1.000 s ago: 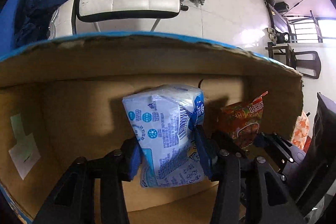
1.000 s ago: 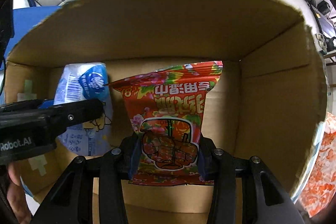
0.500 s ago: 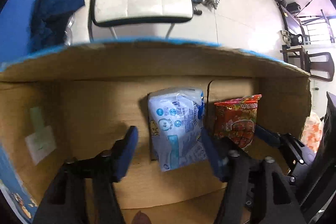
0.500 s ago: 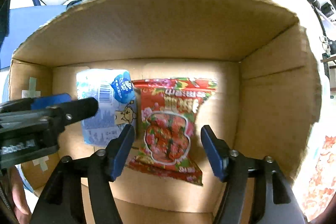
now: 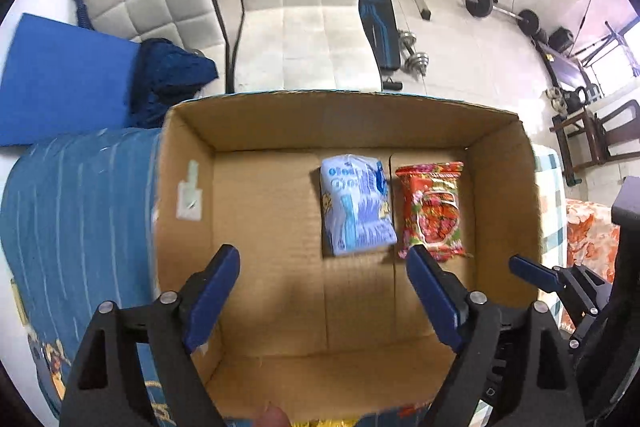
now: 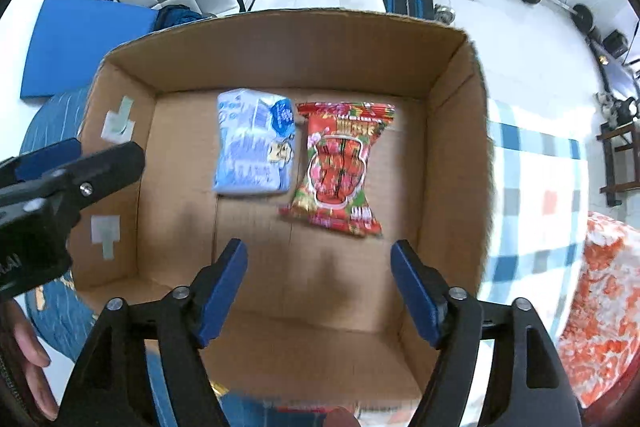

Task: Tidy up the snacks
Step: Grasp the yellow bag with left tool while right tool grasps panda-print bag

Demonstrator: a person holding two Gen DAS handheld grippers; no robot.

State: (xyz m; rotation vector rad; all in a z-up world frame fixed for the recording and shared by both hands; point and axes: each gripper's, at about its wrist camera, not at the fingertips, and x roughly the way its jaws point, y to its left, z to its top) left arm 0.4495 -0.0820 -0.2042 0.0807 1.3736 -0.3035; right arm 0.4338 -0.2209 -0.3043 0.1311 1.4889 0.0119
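Brown corrugated cardboard box (image 5: 280, 379) is sitting open on a blue patterned cloth (image 5: 76, 211), and both snacks are lying flat on its floor toward the far wall. The pale blue and white plastic snack pack (image 5: 356, 205) is lying on the left, and the red crinkly snack bag with a flower print (image 5: 434, 211) is lying right beside it on the right, the edges looking like they're just touching. From the right wrist camera it's the same layout: blue pack (image 6: 254, 143) next to the red bag (image 6: 340, 167), inside the box (image 6: 304, 343).

The left gripper (image 5: 322, 281) is hanging above the box with its blue-padded jaws spread wide apart, holding nothing. The right gripper (image 6: 318, 283) is doing the same, jaws wide apart and empty, hovering over the near part of the box.

Behind the box, two white quilted chairs (image 5: 304, 7) are standing on the pale floor, and some barbell weights (image 5: 500, 9) are lying off to the right.
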